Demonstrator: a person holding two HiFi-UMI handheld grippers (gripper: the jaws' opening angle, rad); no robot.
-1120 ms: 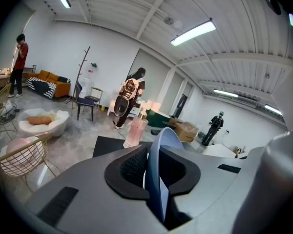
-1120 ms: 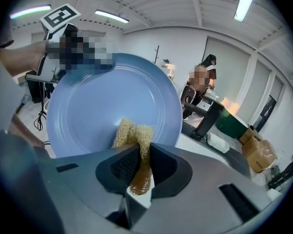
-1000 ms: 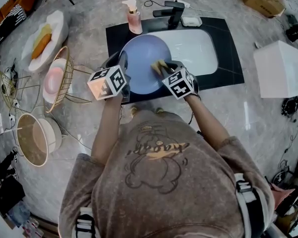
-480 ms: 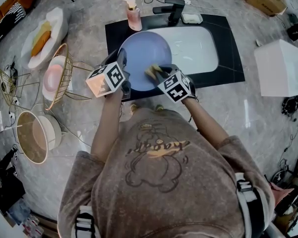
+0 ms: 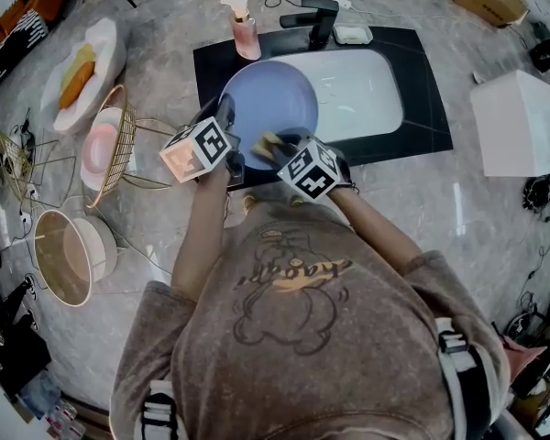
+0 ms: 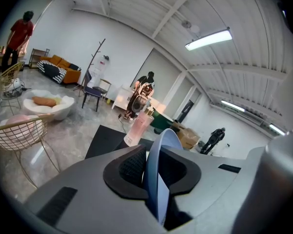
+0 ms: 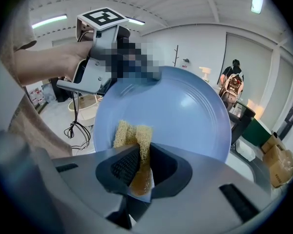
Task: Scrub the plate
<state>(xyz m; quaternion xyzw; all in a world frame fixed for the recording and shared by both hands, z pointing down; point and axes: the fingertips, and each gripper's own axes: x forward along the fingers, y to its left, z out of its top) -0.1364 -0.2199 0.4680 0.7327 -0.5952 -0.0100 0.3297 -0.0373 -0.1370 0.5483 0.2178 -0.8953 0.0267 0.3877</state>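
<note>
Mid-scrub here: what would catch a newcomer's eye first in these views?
The big blue plate, held up over the white sink with its rim clamped in the left gripper. Next, the yellow sponge in the right gripper, pressed against the plate's face.

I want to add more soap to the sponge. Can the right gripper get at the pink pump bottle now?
Probably not directly: the right gripper is shut on the sponge, and the blue plate stands between it and the bottle.

light: bright ceiling tubes | glare: floor | edges: fisheye vignette
</note>
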